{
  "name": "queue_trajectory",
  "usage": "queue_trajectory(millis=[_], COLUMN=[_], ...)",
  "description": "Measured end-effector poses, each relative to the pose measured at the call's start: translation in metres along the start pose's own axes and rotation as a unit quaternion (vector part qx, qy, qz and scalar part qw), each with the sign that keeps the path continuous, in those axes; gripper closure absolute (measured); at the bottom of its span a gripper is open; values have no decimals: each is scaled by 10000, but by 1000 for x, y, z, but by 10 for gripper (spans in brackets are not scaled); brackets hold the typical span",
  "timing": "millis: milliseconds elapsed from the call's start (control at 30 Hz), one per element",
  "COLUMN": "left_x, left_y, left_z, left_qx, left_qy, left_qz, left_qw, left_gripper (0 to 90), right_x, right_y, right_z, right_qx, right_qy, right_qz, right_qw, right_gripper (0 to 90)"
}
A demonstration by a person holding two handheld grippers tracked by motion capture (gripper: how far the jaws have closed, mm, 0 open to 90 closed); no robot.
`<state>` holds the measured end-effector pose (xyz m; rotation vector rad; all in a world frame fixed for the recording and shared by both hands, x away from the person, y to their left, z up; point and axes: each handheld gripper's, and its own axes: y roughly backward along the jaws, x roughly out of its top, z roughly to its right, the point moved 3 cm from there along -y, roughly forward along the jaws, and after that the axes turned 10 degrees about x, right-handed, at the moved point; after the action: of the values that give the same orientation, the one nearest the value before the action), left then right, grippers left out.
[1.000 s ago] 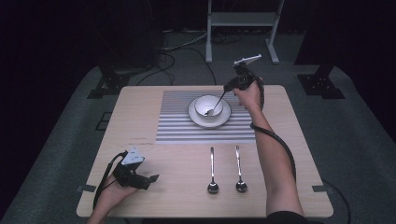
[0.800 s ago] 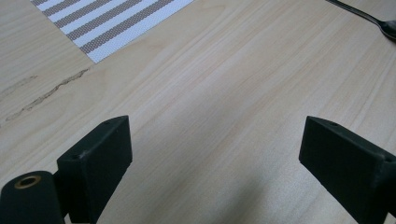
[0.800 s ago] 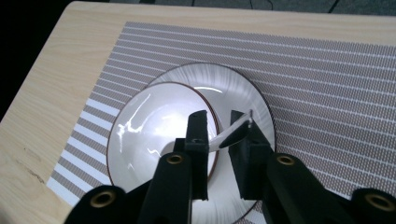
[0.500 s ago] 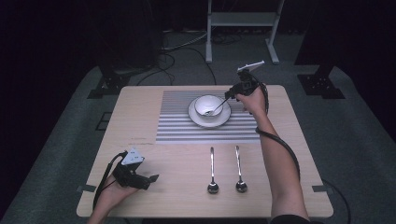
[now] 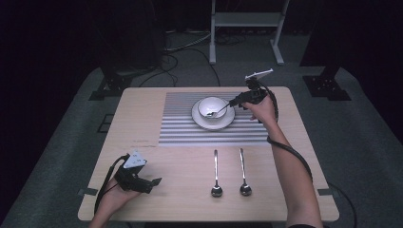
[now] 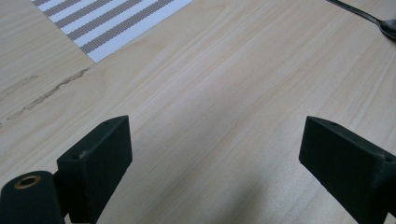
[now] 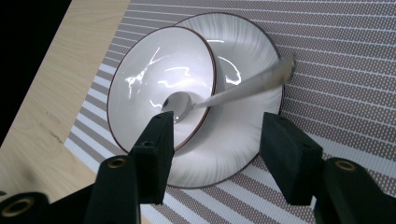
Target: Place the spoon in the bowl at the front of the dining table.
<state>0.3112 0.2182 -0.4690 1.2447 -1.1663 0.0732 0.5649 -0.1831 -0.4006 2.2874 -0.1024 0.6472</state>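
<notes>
Spoon point(image 5: 218, 112) lies w/ its head inside the white bowl point(image 5: 212, 105), handle leaning over the rim twd the right gripper point(image 5: 235, 101); in the right gripper view the spoon point(image 7: 224, 95) crosses the bowl point(image 7: 161, 84) edge, handle end blurred. Bowl sits on a white saucer point(image 5: 213, 121), saucer on the striped placemat point(image 5: 180, 128) at the far-middle of the tabletop point(image 5: 142, 109). Right gripper's fingers point(image 7: 156, 144) have just been opening & stand apart, nothing pressed btwn them; spoon is free just beyond the tips. Two more spoons point(image 5: 215, 173) point(image 5: 244, 172) lie side by side on bare wood nearer the person. Left gripper point(image 5: 154, 181) rests at the near-left corner, well apart from the rest, fingers point(image 6: 100, 151) wide apart over bare wood.
</notes>
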Motion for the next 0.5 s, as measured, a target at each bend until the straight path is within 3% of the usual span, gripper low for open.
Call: queue_trajectory(millis=[500], left_x=[0], left_y=[-1], left_z=[0], left_qx=[-9], left_qy=[13], left_qz=[-13], left_qw=[10000], left_gripper=[83], right_x=[-33], right_y=[16], right_z=[-2], right_qx=[398], right_qy=[195], right_qz=[-114], right_qw=[9990], right_gripper=[390])
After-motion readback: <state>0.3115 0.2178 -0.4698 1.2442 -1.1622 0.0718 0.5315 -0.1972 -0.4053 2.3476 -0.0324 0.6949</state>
